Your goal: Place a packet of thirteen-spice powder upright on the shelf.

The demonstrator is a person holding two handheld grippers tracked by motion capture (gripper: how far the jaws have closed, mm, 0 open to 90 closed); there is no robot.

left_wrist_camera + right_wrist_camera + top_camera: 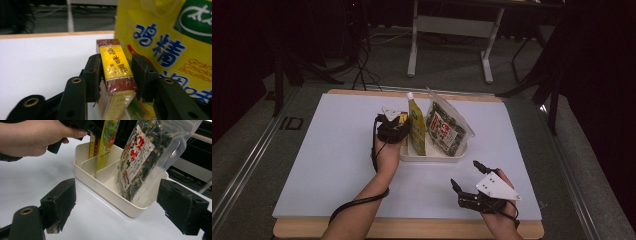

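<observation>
My left gripper (117, 75) is shut on a small yellow-and-brown box (115, 65), both pads against its sides. The box stands upright at the left end of a white divided tray (437, 156). Right beside it leans a tall yellow pouch (172, 37) with blue lettering, which in the high view (416, 125) stands in the tray. A clear bag of dark dried greens (140, 157) stands in the tray's right compartment. My right gripper (464, 173) rests open near the table's front right, nothing between its jaws, aimed at the tray (110, 192).
The white table top (332, 160) has bare room left of the tray and in front of it. A wooden edge (412, 229) runs along the front. Behind the table, on the floor, stand a white desk frame (452, 25) and dark stands with cables.
</observation>
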